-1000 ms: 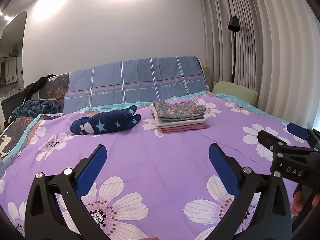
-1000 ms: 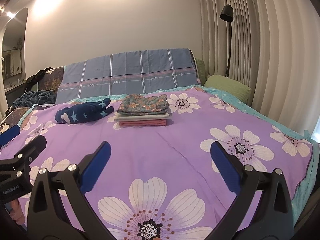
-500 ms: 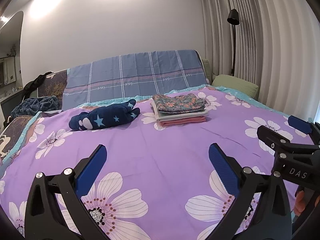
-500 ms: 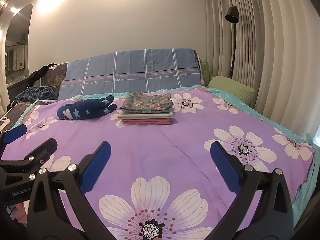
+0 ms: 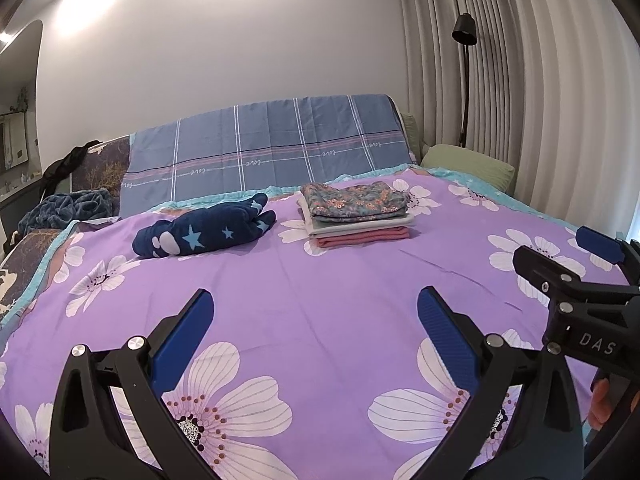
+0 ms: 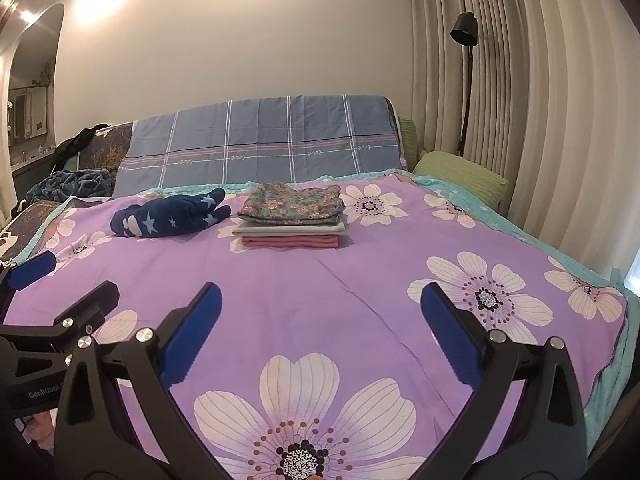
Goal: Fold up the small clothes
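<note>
Both wrist views face across a bed covered by a purple floral bedspread (image 5: 320, 280). The left gripper (image 5: 316, 312) and the right gripper (image 6: 320, 306) hover above the near half of the bed, side by side, each with its blue-padded jaws spread wide and nothing between them.

Step in hand, as a judgement: an interval between garments. A stack of folded clothes (image 5: 356, 216) lies on the far half of the bed, a teal floral piece on top, pale layers beneath and a pink one at the bottom, edges fairly square. Just to its left, apart from it, lies a navy star-print garment (image 5: 204, 232), bunched into a loose roll with pale blue stars and white blotches; it appears to be the one piece not yet folded. No garment lies on the near half.

The next move likely calls for reaching both grippers to the navy garment, which is well apart from them, drawing it onto the open bedspread and spreading it flat before any fold. Its rumpled, thick-looking fabric hides its hems and corners, so finding an edge to pinch may need care.

Behind the bed: a blue plaid cover (image 5: 264, 156), a green pillow (image 5: 468, 164) and a black floor lamp (image 5: 464, 36) by the curtains.
</note>
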A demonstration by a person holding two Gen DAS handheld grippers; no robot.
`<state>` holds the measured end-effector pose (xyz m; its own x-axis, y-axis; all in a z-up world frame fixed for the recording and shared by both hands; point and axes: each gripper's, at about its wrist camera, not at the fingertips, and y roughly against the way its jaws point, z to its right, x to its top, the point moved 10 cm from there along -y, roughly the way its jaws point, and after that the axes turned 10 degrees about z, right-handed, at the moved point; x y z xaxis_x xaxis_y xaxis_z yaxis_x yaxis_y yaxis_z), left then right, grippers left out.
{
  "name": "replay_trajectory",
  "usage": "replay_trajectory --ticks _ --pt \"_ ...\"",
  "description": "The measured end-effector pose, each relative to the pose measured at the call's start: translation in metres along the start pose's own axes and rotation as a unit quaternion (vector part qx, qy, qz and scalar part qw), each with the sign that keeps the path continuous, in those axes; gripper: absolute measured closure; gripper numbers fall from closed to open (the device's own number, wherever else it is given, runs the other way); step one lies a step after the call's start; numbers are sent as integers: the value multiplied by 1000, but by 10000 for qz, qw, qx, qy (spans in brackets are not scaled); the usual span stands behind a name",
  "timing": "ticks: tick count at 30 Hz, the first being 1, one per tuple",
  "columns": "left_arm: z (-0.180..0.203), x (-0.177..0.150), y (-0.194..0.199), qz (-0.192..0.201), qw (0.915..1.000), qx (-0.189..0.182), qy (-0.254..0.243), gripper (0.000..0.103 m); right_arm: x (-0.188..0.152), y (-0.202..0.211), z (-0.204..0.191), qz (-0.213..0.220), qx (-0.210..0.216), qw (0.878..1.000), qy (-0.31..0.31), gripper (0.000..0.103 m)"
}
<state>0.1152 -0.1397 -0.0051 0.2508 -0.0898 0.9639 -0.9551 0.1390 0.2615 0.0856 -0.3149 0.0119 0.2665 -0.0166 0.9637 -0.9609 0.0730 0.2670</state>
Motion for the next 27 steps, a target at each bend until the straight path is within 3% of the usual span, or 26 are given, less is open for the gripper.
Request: replay_trajectory --ticks 27 --pt "10 -3 -2 -69 9999 -13 -157 1 -7 -4 6 -82 -20 10000 0 2"
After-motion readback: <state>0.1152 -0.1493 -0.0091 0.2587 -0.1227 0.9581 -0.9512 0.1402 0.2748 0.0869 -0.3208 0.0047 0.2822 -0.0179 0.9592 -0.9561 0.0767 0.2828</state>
